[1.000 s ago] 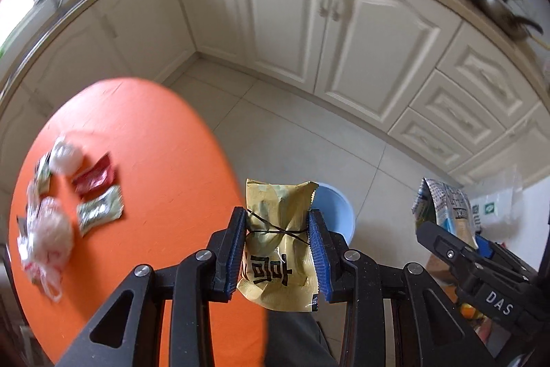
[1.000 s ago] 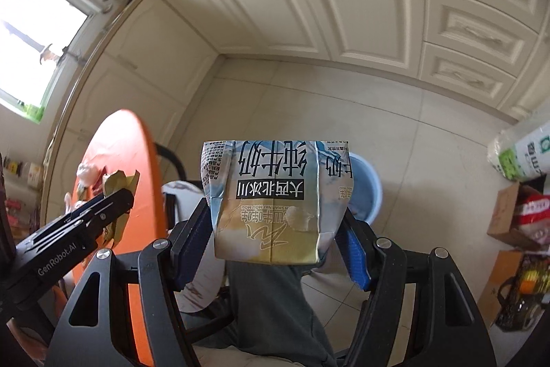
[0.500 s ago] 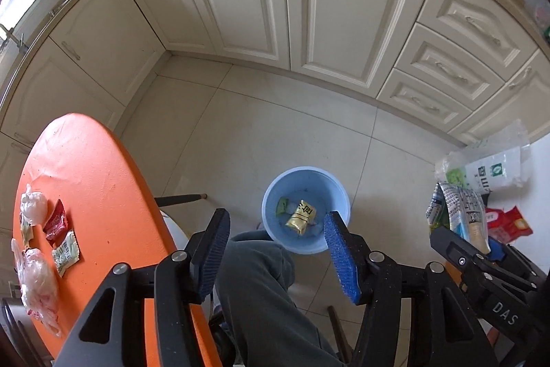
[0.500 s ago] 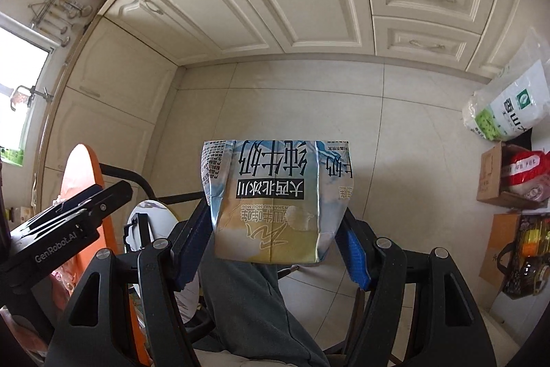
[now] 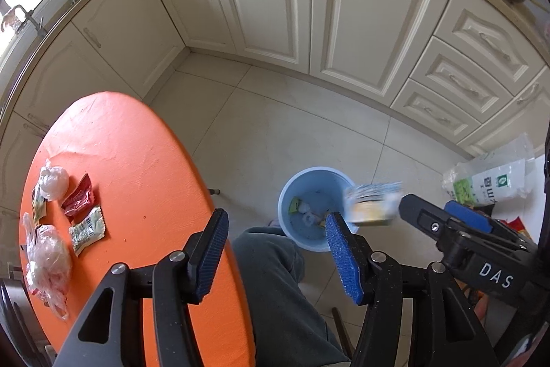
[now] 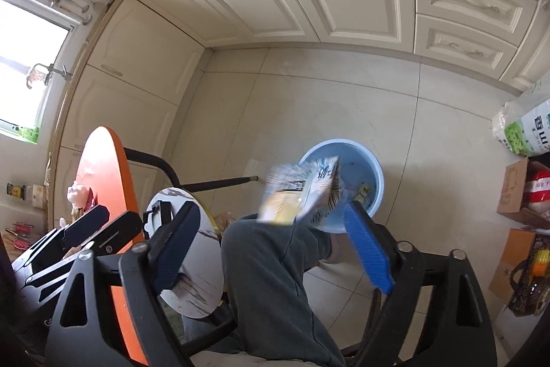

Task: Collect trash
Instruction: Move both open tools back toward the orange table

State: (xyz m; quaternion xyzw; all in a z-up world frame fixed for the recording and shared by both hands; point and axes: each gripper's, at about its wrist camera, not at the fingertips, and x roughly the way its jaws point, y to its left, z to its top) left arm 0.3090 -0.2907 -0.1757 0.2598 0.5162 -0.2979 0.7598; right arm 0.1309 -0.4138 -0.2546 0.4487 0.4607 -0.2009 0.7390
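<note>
blue bin (image 5: 311, 181) holds wrappers; milk carton (image 6: 302, 191) above.

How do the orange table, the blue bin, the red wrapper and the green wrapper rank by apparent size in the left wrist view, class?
1. orange table
2. blue bin
3. green wrapper and red wrapper: the green looks slightly larger, but too close to rank.

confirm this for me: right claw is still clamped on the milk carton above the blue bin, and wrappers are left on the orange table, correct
Not quite. The right claw is opening and the milk carton has left it, blurred in mid-fall at the blue bin, as the right wrist view shows. Wrappers do remain on the orange table.
</note>
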